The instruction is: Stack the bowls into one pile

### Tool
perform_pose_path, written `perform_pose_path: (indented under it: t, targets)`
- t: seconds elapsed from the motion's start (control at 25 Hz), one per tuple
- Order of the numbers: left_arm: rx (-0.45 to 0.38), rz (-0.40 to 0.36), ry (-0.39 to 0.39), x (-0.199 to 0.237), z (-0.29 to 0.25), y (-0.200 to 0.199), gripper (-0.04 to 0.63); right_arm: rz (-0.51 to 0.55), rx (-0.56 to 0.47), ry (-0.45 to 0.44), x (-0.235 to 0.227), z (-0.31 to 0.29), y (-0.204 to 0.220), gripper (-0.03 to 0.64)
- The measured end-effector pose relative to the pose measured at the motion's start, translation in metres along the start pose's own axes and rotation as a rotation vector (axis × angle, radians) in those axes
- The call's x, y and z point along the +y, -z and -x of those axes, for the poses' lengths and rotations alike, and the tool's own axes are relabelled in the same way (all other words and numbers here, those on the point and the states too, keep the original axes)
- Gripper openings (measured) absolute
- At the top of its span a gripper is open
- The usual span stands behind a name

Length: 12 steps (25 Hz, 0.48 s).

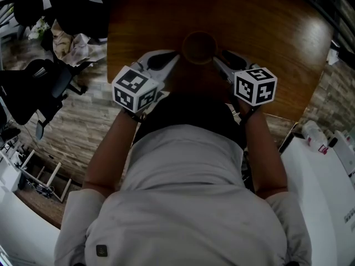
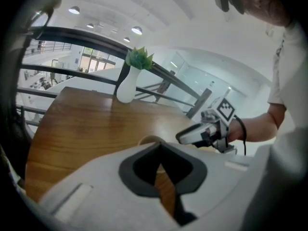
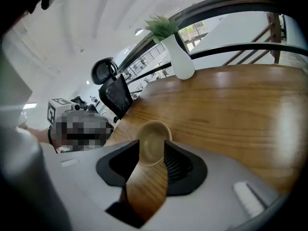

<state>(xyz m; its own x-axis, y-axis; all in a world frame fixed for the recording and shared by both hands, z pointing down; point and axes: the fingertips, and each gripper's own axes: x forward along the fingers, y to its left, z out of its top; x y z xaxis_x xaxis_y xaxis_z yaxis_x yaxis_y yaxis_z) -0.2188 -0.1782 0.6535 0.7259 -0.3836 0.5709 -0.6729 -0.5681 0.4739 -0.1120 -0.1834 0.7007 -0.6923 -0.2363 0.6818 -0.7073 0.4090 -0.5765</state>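
Observation:
A brown bowl point(image 1: 198, 46) stands on the round wooden table point(image 1: 266, 26); I cannot tell whether others are nested in it. My right gripper point(image 1: 217, 60) is at its right rim and open; in the right gripper view the bowl point(image 3: 154, 131) sits just ahead of the spread fingertips of that gripper point(image 3: 151, 144), and the pads are not pressing on it. My left gripper point(image 1: 175, 55) rests at the bowl's left side. Its tips point(image 2: 159, 146) meet with nothing between them, and only the bowl's rim point(image 2: 148, 139) shows over them. The right gripper point(image 2: 185, 137) also appears there.
A white vase with a green plant point(image 2: 126, 88) point(image 3: 180, 59) stands at the table's far edge, by a dark railing point(image 2: 96, 35). A black office chair point(image 1: 33, 87) point(image 3: 113, 88) stands on the floor to the left. A white counter point(image 1: 321, 170) is at the right.

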Motion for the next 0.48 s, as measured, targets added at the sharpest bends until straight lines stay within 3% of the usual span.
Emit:
perform_pose_path:
  t: [0.24, 0.48]
  targets:
    - [-0.009, -0.014, 0.004, -0.007, 0.006, -0.004, 0.005, 0.062, 0.006, -0.011, 0.013, 0.008, 0.003, 0.012]
    - [-0.036, -0.048, 0.001, -0.018, 0.02, -0.019, 0.005, 0.121, -0.025, -0.013, 0.033, 0.024, -0.008, 0.006]
